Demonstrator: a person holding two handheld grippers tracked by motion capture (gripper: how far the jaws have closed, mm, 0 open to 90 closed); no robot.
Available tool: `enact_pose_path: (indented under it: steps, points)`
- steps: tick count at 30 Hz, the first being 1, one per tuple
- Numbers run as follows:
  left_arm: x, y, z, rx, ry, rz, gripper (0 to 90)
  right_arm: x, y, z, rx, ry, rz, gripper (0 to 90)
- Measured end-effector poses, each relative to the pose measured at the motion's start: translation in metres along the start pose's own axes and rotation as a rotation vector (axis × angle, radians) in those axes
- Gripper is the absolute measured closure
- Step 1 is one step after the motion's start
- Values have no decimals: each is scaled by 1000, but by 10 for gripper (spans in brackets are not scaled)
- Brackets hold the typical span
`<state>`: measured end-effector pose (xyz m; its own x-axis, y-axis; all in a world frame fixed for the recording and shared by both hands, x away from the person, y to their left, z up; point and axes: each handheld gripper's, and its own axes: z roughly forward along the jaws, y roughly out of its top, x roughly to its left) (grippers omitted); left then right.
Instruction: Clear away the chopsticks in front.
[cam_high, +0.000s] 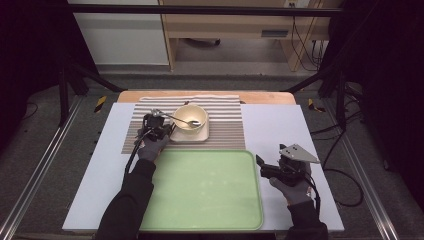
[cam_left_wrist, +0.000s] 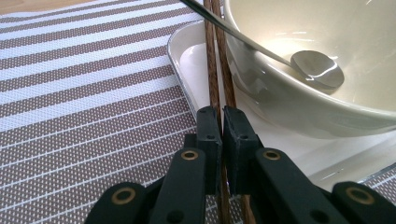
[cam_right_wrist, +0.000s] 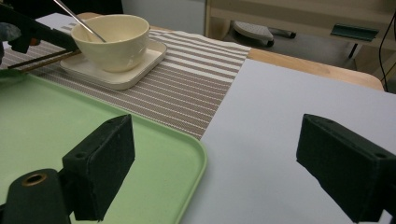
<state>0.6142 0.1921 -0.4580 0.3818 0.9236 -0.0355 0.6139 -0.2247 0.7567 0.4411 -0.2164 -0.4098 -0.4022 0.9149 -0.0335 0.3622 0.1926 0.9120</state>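
Left tool (cam_left_wrist: 222, 116) pinches brown chopsticks (cam_left_wrist: 215, 70) beside the plate (cam_left_wrist: 187, 56) near the counter's far edge, while right tool (cam_right_wrist: 215, 163) stands wide over bare counter (cam_right_wrist: 280, 116).

Bright bench, dark surroundings, soft overhead light.

In the high view the bench (cam_high: 280, 130) is evenly lit while the room's edges fall to black; shadows are faint and the picture is soft. In the left gripper view glare pools inside the bowl (cam_left_wrist: 327, 56) and on the spoon (cam_left_wrist: 317, 70), and the near jaws blur slightly. In the right gripper view the far shelves are hazy.
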Motion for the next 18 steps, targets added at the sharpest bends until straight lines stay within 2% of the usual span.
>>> enact_pose_path:
  steps: [8,18]
  points:
    - [0,0,-8,-17,-9,-6,853,0,0,1,12,5,-2,93]
    - [8,-3,-22,-47,-10,-18,854,0,0,0,11,2,-1,91]
